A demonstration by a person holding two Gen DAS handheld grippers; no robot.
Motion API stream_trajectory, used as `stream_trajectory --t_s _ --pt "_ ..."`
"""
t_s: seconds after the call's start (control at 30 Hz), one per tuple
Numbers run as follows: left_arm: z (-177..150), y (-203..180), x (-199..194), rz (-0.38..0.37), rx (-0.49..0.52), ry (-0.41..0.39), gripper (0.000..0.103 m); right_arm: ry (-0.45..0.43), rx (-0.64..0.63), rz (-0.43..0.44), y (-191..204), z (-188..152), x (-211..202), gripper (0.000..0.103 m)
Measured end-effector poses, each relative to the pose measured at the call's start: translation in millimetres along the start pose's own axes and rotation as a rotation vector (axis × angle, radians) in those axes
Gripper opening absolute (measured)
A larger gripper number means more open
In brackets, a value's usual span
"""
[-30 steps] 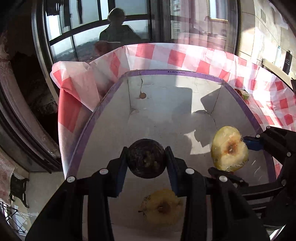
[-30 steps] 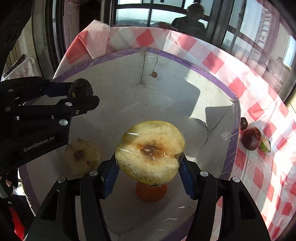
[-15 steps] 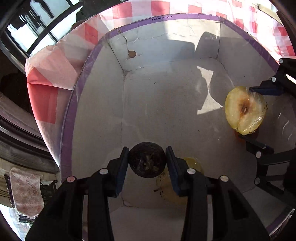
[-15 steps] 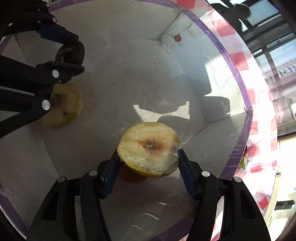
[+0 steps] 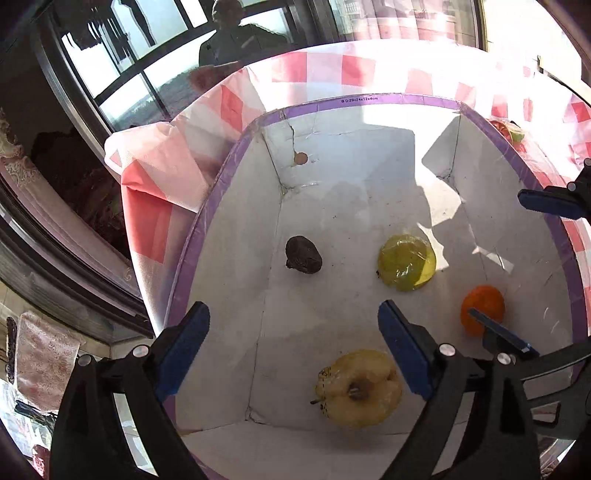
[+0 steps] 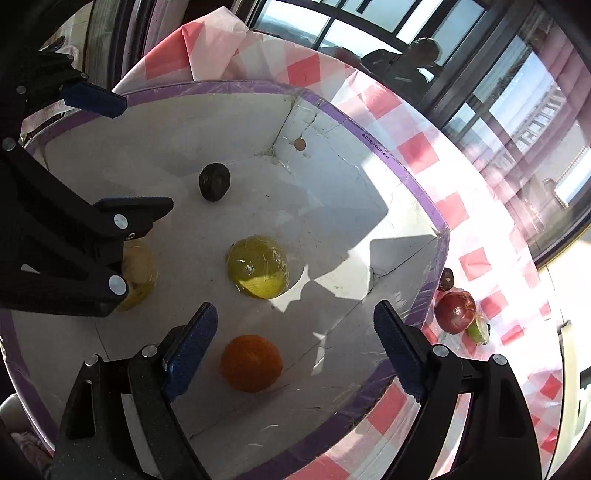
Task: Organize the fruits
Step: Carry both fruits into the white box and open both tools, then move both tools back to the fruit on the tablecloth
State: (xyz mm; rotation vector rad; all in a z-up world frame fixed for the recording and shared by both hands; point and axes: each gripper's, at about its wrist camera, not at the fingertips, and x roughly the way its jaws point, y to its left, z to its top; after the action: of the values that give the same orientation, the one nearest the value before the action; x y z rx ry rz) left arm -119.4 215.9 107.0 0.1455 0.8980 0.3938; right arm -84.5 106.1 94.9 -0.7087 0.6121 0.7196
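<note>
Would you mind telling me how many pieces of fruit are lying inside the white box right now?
4. A dark wrinkled fruit near the far corner, a wrapped apple half mid-floor, an orange nearest the right gripper, and a cut apple half by the near wall. More lie outside.

Place: a home, high up by big windows
Signs: checked tablecloth (image 6: 413, 151), window (image 6: 369, 29), lace curtain (image 5: 11, 158)

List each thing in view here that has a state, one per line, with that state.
Left gripper: jaws opening, nothing between them.
Right gripper: jaws opening, nothing between them.
Dark wrinkled fruit: loose on box floor.
Wrapped apple half: lying cut face down in box.
Second apple half: cut face up in box.
Orange: resting in box.
White box: open-topped, holding four fruits.
Red fruit: outside box, on checkered cloth.
</note>
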Motion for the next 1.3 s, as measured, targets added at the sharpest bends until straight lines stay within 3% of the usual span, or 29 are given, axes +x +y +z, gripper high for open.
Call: stream_trajectory --t_s 0.1,0.17,0.27,0.33,0.37,0.43,0.53,0.67,0.77,0.83,0.9,1.1,1.17,1.3 --pt "5.1 -17.6 -52.3 0.021 -0.004 -0.285 0.101 -0.252 0.155 -0.020 -31.2 -25.8 -44.2 0.088" --pt "8.7 -36.3 -91.5 -0.019 -0.005 -0.480 0.101 -0.383 0.264 -0.039 -57.4 -51.2 -67.0 0.088" --pt "15.3 -79.1 -132.4 -0.166 0.053 -0.706 0.101 -0.456 0.472 -0.085 -107.3 -95.9 -80.1 0.088" --pt "21.0 -113.2 -143.7 -0.279 0.099 -0.767 0.101 -0.448 0.641 -0.091 -144.0 -132.0 -77.5 0.093" --pt "25.6 -132.1 -142.1 -0.362 0.117 -0.753 0.101 -0.425 0.715 -0.095 -161.2 -149.1 -73.6 0.095" --pt "42.4 -170.2 -122.0 -0.519 0.145 -0.623 0.101 -0.349 0.832 -0.126 -189.8 -183.5 -63.7 0.097" --pt "59.0 -219.2 -70.4 -0.492 0.015 -0.458 0.101 -0.257 0.915 -0.189 -221.2 -220.7 -51.7 0.097" --pt "70.1 -255.1 13.6 -0.442 -0.154 -0.259 0.101 -0.161 0.981 -0.242 -253.5 -252.3 -24.9 0.097" --pt "80.5 -266.8 56.5 -0.354 -0.217 -0.226 0.101 -0.111 0.995 -0.247 -270.8 -262.1 -3.4 0.097" --pt "86.8 -267.8 75.5 -0.339 -0.256 -0.219 0.101 -0.080 0.979 -0.228 -279.6 -256.5 16.0 0.097" --pt "94.9 -261.6 90.9 -0.332 -0.303 -0.160 0.101 -0.059 0.944 -0.211 -284.3 -244.8 35.1 0.097" --pt "95.1 -236.0 100.9 -0.440 -0.426 -0.185 0.101 0.024 0.852 -0.078 -305.9 -192.8 103.5 0.095" --pt "93.3 -232.2 100.0 -0.448 -0.447 -0.196 0.101 0.054 0.807 -0.072 -311.5 -172.8 126.9 0.094" --pt "92.3 -227.2 105.0 -0.472 -0.486 -0.180 0.101 0.135 0.722 -0.071 -318.5 -136.2 171.5 0.074"
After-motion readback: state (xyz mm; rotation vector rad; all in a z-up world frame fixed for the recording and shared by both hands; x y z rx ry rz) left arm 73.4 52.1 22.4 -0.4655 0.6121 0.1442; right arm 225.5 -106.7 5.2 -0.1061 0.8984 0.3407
